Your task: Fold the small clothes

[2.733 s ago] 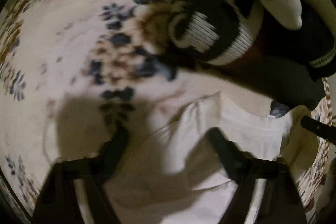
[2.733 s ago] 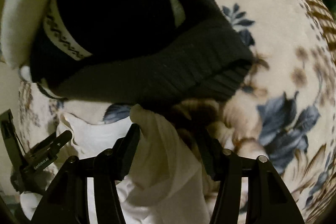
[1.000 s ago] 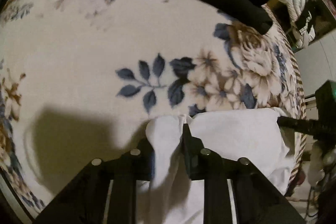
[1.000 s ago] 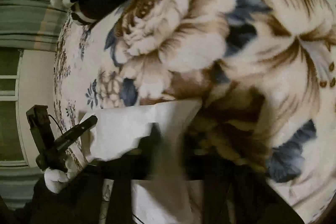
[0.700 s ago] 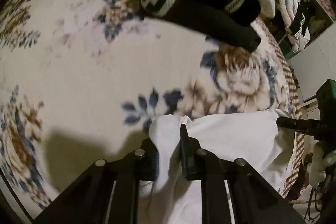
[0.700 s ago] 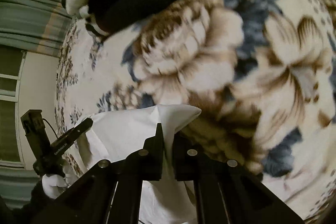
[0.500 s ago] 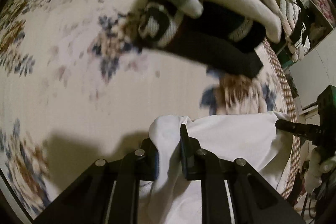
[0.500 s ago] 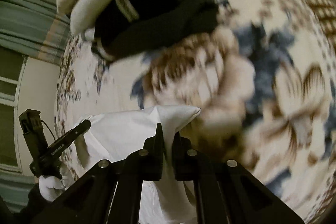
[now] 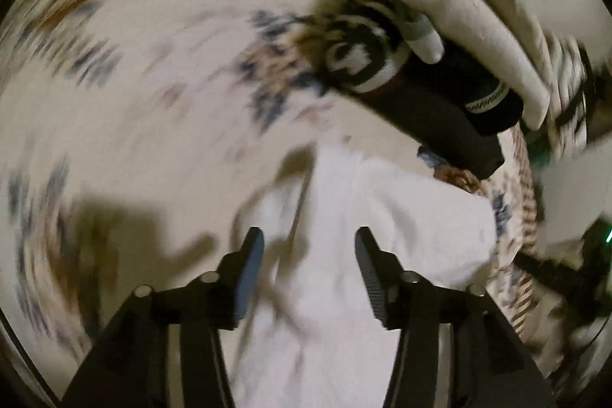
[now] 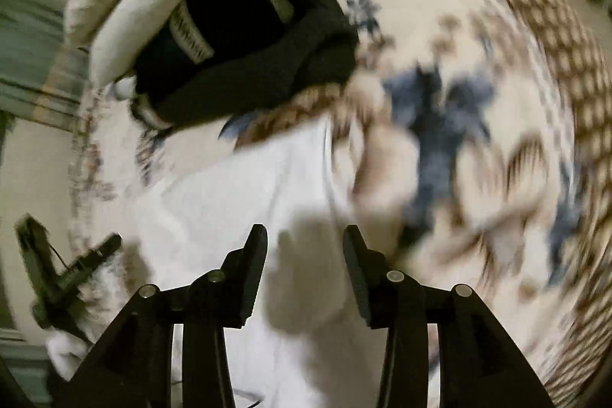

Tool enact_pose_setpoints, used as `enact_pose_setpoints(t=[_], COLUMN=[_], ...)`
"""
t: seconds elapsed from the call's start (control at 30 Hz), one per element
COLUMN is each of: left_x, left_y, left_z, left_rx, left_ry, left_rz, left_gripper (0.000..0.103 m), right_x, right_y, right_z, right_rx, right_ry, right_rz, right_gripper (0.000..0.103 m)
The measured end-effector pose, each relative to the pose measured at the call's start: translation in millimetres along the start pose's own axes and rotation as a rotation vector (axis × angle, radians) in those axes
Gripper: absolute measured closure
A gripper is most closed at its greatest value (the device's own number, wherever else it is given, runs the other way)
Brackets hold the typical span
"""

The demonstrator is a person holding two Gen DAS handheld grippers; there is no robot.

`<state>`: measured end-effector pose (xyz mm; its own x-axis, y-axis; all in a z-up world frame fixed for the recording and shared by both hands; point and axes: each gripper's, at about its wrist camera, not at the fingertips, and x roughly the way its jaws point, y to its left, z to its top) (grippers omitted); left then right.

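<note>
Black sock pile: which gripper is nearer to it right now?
Hard to call, roughly equal. Left gripper and right gripper both hover open over the white garment, with the black sock pile beyond its far edge.

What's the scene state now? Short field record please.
surface: floral blanket
garment: white garment, lying on the blanket
left hand-held gripper: open, over the garment
right hand-held gripper: open, over the garment
pile: dark and cream clothes, beyond the garment
image quality: motion blur in both views
</note>
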<state>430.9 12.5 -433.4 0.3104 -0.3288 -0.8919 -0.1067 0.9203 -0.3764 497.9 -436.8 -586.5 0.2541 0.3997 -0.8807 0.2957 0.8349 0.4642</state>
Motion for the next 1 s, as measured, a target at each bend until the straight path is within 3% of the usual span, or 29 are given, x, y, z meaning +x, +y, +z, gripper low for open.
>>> enact_pose_setpoints(t=[0.1,0.23,0.3,0.5,0.53,0.57,0.6,0.63,0.8,1.0], left_x=[-1.5,39.2,54.3,64.6,64.4,64.2,62.7,59.8,33.2,34.6], left_y=[19.5,22.1,14.6,-0.9,-1.0,-1.8,-1.9,-4.7,-0.6,6.1], left_z=[-41.4,-73.5,-74.5,-59.2,-59.6,-60.2,-59.5,-58.5,-57.1,-60.5], left_rx=[-0.191,-0.360,-0.370,-0.339,-0.335,-0.321,-0.306,-0.292,-0.236,-0.175], left_ry=[0.050,0.146,0.158,0.074,0.060,0.045,0.039,0.021,-0.040,-0.009], left_rz=[-0.075,-0.150,-0.143,-0.103,-0.099,-0.085,-0.066,-0.061,-0.041,-0.009], left_gripper=[0.055,0.055,0.055,0.059,0.065,0.086,0.097,0.097,0.097,0.097], right_x=[11.5,44.5,55.6,71.0,71.8,71.9,70.3,68.7,49.5,38.6], right_y=[-20.9,-41.9,-46.0,-38.8,-37.1,-35.9,-34.8,-32.3,-25.2,-25.8], right_z=[-33.2,-58.2,-62.8,-62.9,-62.9,-62.2,-60.6,-59.6,-60.0,-67.1], right_rx=[0.130,0.263,0.295,0.318,0.316,0.315,0.313,0.304,0.255,0.190], right_ry=[0.057,0.110,0.122,0.104,0.096,0.089,0.074,0.064,0.038,0.060], right_rz=[0.076,0.128,0.156,0.196,0.192,0.186,0.184,0.174,0.162,0.109], right_gripper=[0.059,0.059,0.059,0.059,0.060,0.063,0.082,0.095,0.096,0.096])
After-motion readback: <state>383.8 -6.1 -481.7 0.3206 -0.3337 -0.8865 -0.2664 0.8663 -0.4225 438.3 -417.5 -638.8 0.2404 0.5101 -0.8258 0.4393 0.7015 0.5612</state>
